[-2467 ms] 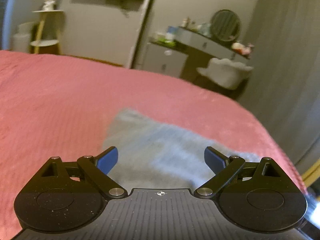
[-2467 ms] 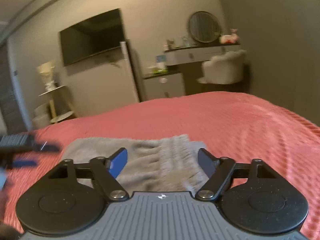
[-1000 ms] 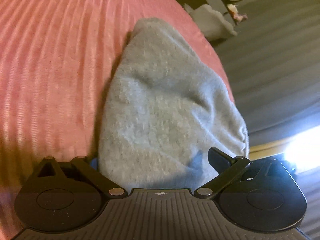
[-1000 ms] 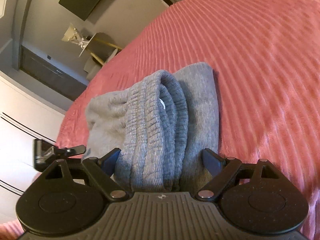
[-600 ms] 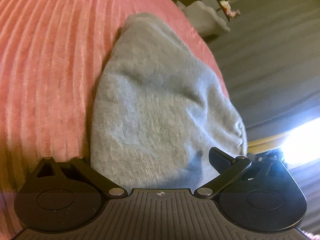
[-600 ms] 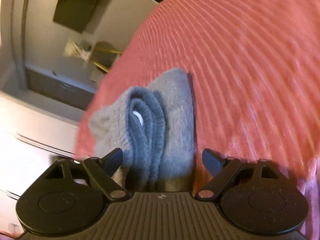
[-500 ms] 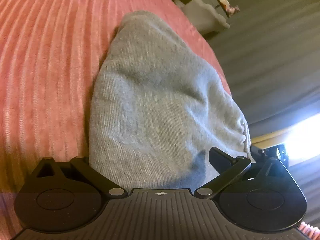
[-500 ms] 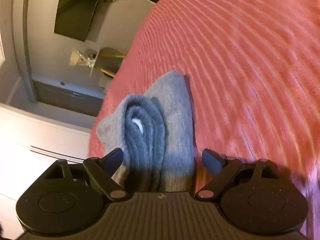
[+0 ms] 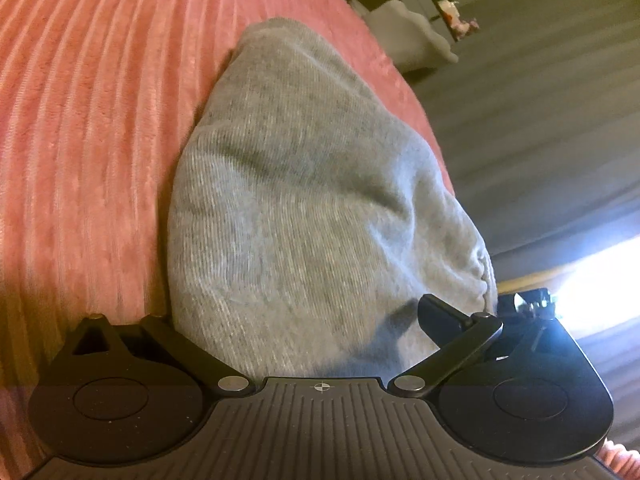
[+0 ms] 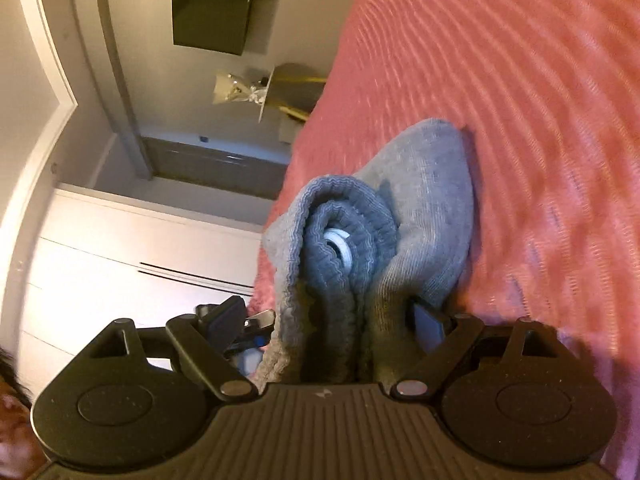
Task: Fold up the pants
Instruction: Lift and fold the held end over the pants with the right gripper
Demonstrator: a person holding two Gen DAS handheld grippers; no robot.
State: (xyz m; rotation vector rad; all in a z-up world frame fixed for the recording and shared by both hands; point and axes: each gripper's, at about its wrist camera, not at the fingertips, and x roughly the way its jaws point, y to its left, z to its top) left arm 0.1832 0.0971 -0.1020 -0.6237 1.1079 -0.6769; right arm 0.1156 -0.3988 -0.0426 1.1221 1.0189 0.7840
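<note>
So the folded grey knit sweatpants (image 9: 316, 200) are lying on the pink ribbed bedspread (image 9: 88, 128), and the left claw (image 9: 304, 320) is spread wide around the near end of the bundle, one finger out of sight behind the cloth, so you only get a plain smooth face of fabric from that camera. The right wrist view is the one that shows the ribbed waistband (image 10: 340, 236) rolled in on itself with a white drawstring loop (image 10: 338, 246) peeking out. The right claw (image 10: 324, 320) sits fairly wide around those layers, though whether it's actually pinching them I can't tell.
</note>
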